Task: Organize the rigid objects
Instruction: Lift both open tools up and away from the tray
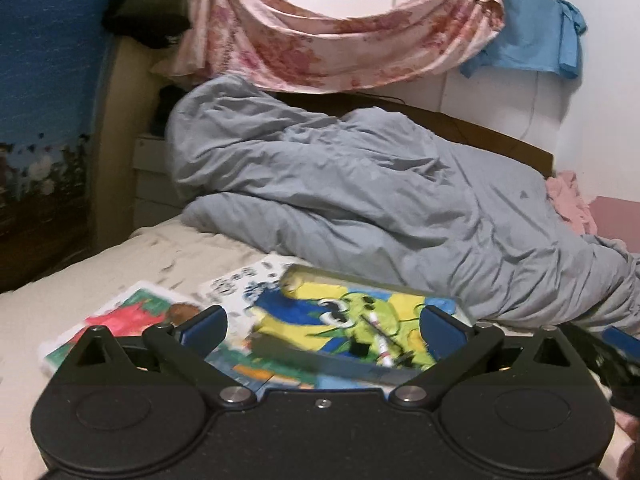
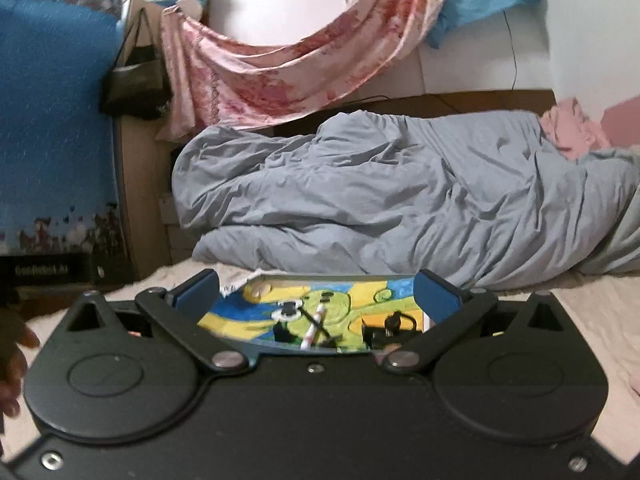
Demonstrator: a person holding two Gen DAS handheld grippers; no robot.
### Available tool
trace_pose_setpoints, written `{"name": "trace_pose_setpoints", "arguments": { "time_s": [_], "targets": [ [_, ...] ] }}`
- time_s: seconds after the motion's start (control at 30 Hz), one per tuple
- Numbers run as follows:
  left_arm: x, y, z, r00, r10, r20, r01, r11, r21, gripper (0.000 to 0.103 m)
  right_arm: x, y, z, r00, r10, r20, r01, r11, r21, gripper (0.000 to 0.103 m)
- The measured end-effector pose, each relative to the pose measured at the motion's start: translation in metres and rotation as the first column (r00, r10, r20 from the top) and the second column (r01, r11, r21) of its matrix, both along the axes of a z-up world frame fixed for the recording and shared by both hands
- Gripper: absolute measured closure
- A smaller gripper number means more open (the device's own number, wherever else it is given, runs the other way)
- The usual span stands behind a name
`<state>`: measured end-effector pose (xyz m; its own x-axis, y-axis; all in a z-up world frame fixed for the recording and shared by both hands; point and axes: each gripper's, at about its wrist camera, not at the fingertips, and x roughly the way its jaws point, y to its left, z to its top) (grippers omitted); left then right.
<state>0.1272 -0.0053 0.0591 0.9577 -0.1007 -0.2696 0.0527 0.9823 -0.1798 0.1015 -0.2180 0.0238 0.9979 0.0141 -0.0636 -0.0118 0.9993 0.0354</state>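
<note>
A flat picture board (image 1: 352,316) painted green, yellow and blue lies on the bed, with a white pen (image 1: 378,336) on top of it. My left gripper (image 1: 322,322) is open just above the board's near side, and nothing sits between its blue pads. In the right wrist view the same board (image 2: 320,300) carries the pen (image 2: 314,326) and some small black items (image 2: 386,330). My right gripper (image 2: 318,288) also stands open over the board, holding nothing. Its blue tip (image 1: 618,342) shows at the right edge of the left wrist view.
A white doodle sheet (image 1: 236,284) and a red and green picture (image 1: 132,312) lie left of the board on the beige sheet (image 1: 80,280). A rumpled grey duvet (image 1: 360,200) fills the back of the bed. Pink cloth (image 1: 320,48) hangs above. A hand (image 2: 16,356) shows at the left.
</note>
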Motion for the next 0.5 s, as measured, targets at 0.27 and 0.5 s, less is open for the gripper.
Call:
{"name": "trace_pose_setpoints", "arguments": {
  "time_s": [0.27,0.5],
  "targets": [
    [-0.061,0.022,-0.027,0.999,0.037,0.016,-0.037,0.999,0.023,0.001,-0.043,0.011,-0.014,0.996,-0.051,-0.076,0.056,0.997,0.061,0.0],
    [-0.073,0.025,-0.042,0.999,0.041,-0.008,-0.04,0.997,0.064,0.001,-0.062,0.013,-0.03,0.98,-0.123,-0.153,0.135,0.989,0.065,0.0]
  ]
}}
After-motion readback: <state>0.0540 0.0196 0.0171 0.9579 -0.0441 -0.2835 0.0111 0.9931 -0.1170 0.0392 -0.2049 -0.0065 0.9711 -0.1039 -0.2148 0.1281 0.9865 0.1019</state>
